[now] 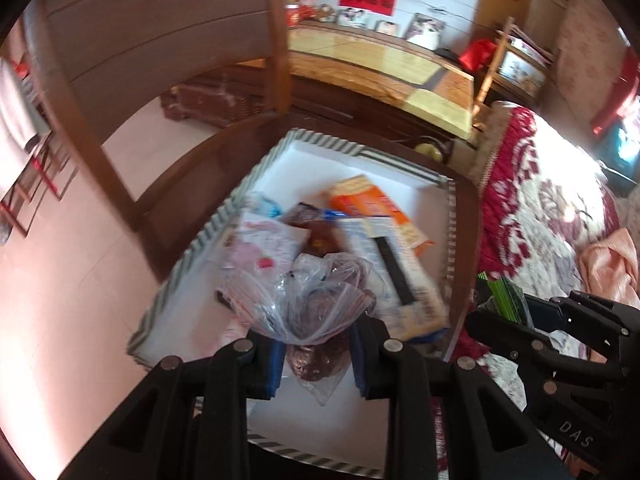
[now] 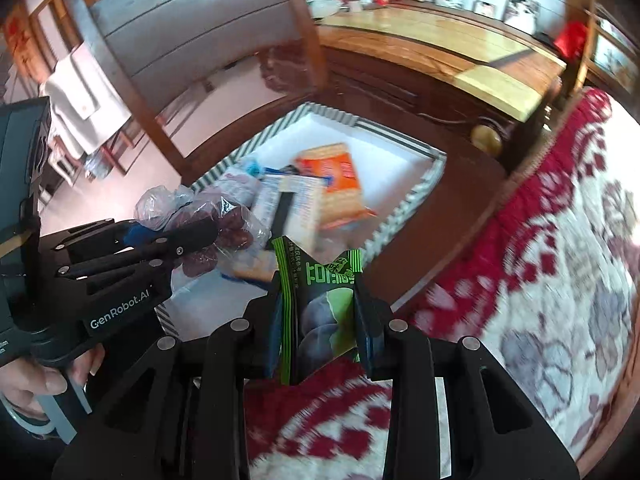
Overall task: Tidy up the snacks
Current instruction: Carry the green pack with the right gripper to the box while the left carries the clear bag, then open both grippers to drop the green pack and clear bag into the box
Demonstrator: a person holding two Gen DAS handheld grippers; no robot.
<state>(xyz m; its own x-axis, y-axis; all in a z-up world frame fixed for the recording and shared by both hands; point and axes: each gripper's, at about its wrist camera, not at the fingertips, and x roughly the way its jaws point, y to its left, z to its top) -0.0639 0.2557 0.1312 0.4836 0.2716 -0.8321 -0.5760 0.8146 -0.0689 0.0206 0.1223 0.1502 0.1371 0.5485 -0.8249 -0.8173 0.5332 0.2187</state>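
left gripper (image 1: 316, 354) clamped on clear bag of dark dried fruit (image 1: 316, 304), over near edge of striped box (image 1: 224, 216) | right gripper (image 2: 320, 320) pinching green snack packet (image 2: 320, 300), beside box's right edge | both light, soft, slippery; best gripped at bunched neck or seam

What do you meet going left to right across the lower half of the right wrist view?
Left gripper holding the clear bag of dark red snacks → right gripper clamping the green snack packet → red-and-white patterned blanket.
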